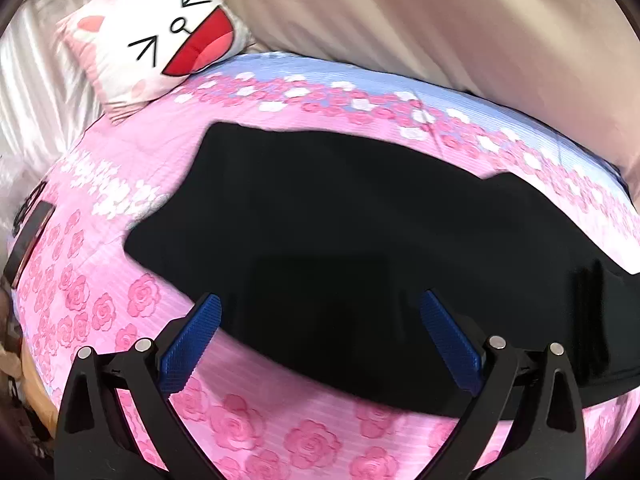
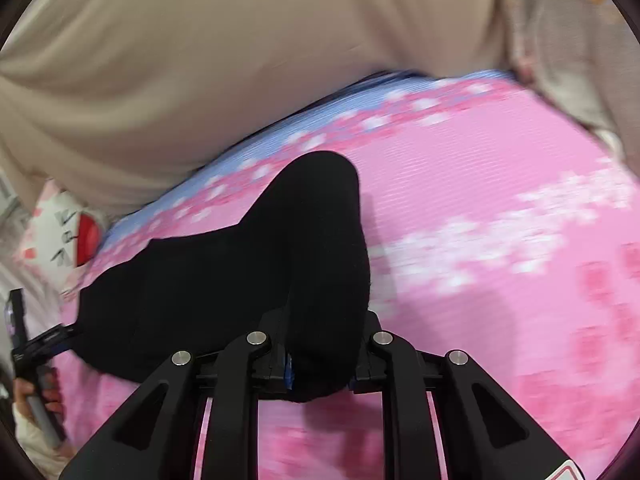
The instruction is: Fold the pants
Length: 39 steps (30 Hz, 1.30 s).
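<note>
Black pants (image 1: 340, 216) lie spread across a pink rose-print bed cover (image 1: 256, 416). My left gripper (image 1: 320, 308) hovers over their near edge, open, its blue pads (image 1: 192, 344) wide apart and nothing between them. In the right wrist view the pants (image 2: 224, 272) rise in a lifted fold toward the camera. My right gripper (image 2: 320, 356) is shut on that bunched black fabric, which hides its fingertips. The other hand-held gripper (image 2: 24, 332) shows at the far left edge, held by a person's hand.
A cat-face cushion (image 1: 160, 44) lies at the bed's far left corner, also as a cushion (image 2: 68, 236) in the right view. A beige curtain (image 1: 440, 20) hangs behind the bed. A dark device (image 1: 28, 240) sits at the bed's left edge.
</note>
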Available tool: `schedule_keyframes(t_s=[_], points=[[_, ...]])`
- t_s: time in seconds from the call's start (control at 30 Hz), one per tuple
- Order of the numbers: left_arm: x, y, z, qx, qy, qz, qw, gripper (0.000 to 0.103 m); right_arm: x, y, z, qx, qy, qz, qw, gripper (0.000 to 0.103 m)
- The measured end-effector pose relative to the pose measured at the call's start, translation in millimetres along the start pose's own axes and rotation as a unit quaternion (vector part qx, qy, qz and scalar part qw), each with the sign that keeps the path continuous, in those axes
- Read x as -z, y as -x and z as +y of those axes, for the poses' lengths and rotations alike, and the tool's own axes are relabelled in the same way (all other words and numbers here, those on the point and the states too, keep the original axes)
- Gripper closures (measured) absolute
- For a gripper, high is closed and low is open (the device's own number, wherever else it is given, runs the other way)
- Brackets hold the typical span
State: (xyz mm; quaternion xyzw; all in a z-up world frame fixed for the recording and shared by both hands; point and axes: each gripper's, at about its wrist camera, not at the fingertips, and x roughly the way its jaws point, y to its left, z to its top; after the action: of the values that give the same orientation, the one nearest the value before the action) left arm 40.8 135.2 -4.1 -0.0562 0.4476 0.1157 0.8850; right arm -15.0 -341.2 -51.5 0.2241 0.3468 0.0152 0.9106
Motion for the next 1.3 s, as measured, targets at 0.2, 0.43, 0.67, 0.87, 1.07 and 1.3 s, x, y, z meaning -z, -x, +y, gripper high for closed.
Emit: schedule_keyframes(t_s=[0.2, 0.43, 0.67, 0.87, 1.07, 1.3], points=[[9.4, -8.4, -32.4, 0.018, -0.040, 0.011, 0.9990, 0.005, 13.4, 26.5, -62.7, 0.079, -0.010, 0.039, 0.996, 0.071], [15.0, -13.2, -65.7, 0.037, -0.068, 0.017, 0.9969, 0.005, 37.7, 78.7, 52.4, 0.045, 0.182, -0.069, 0.980, 0.033], [15.1, -2.3, -53.5, 0.044, -0.060, 0.006, 0.9972, 0.005, 74.6, -7.5, 123.0, -0.015, 0.288, 0.059, 0.956, 0.059], [11.7, -4.4, -12.7, 0.034, -0.025, 0.008, 0.9991, 0.005, 61.2, -16.9, 130.0, -0.042, 0.242, 0.075, 0.966, 0.093], [8.0, -10.8, 9.6, 0.039, 0.001, 0.008, 0.9992, 0.005, 48.0, -23.1, 172.4, -0.081, 0.240, 0.067, 0.965, 0.093], [11.2, -4.1, 28.2, 0.081, 0.014, 0.005, 0.9966, 0.005, 62.3, -29.7, 186.4, -0.081, 0.261, 0.068, 0.960, 0.076]])
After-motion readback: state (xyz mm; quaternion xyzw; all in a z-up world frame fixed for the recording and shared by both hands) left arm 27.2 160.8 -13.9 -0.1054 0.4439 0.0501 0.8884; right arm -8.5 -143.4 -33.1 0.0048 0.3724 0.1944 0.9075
